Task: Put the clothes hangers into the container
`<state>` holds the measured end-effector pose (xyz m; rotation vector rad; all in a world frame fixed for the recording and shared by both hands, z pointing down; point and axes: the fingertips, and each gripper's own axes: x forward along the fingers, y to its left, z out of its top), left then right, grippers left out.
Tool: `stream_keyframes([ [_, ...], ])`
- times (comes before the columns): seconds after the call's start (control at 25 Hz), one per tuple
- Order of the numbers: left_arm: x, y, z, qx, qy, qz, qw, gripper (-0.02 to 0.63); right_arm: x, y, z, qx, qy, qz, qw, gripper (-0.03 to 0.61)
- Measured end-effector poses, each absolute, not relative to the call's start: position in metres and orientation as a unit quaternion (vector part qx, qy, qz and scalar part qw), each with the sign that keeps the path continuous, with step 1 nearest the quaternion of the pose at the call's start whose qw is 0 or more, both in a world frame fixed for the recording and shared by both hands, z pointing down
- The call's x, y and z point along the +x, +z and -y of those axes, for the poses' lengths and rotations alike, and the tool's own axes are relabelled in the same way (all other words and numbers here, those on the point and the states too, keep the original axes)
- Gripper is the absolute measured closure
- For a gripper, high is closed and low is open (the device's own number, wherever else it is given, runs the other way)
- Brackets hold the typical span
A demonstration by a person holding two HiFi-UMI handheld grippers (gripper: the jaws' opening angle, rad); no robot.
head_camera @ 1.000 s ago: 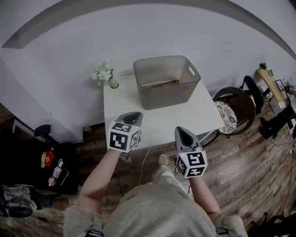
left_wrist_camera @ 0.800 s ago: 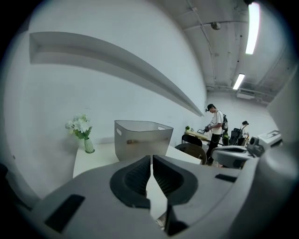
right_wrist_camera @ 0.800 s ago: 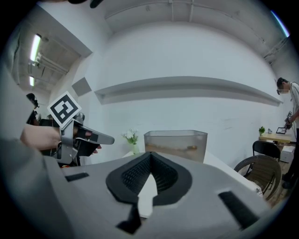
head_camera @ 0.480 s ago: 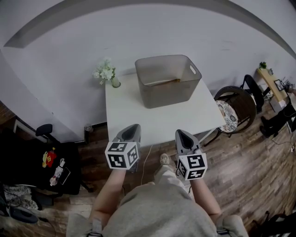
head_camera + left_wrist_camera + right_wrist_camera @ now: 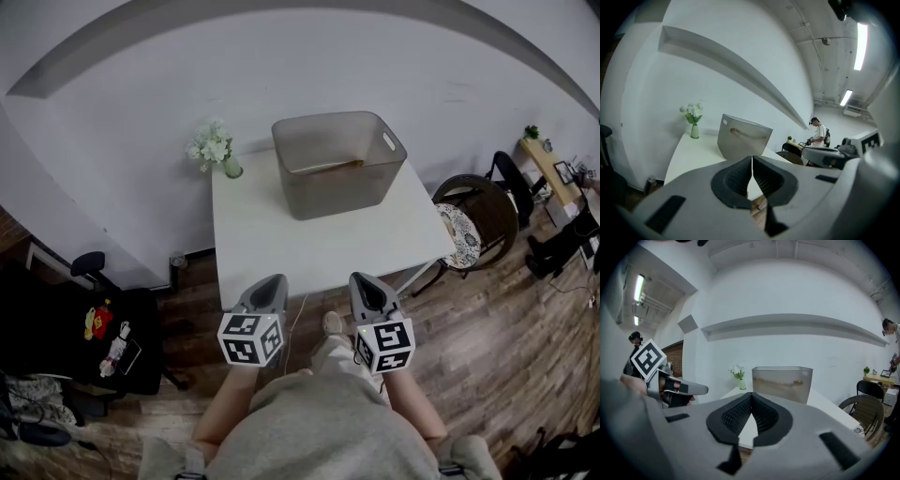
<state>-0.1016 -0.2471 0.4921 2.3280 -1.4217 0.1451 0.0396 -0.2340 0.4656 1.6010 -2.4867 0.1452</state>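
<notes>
Left gripper (image 5: 266,289) and right gripper (image 5: 367,286): side by side at the near edge of the table (image 5: 281,246), jaws pressed together, nothing between them. Container (image 5: 343,193): upright at the far side of the table, well apart from both grippers. Brown clothes hanger (image 5: 330,168): inside the container. Flower vase (image 5: 216,150): far-left corner, just left of the container.

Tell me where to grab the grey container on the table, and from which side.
Take the container by its rim at the handle slot in the right end wall, coming down from above. It stands upright with an open top, and that thin edge is bare.
</notes>
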Motion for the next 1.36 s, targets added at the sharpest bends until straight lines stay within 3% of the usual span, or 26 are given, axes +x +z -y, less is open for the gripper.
stream_keyframes([
  [1.36,-0.0969,0.5004,0.2509,0.832,0.069,0.504,0.222,0.604,0.0387,0.4696,0.2391,0.525,0.058,0.844,0.090,0.583],
])
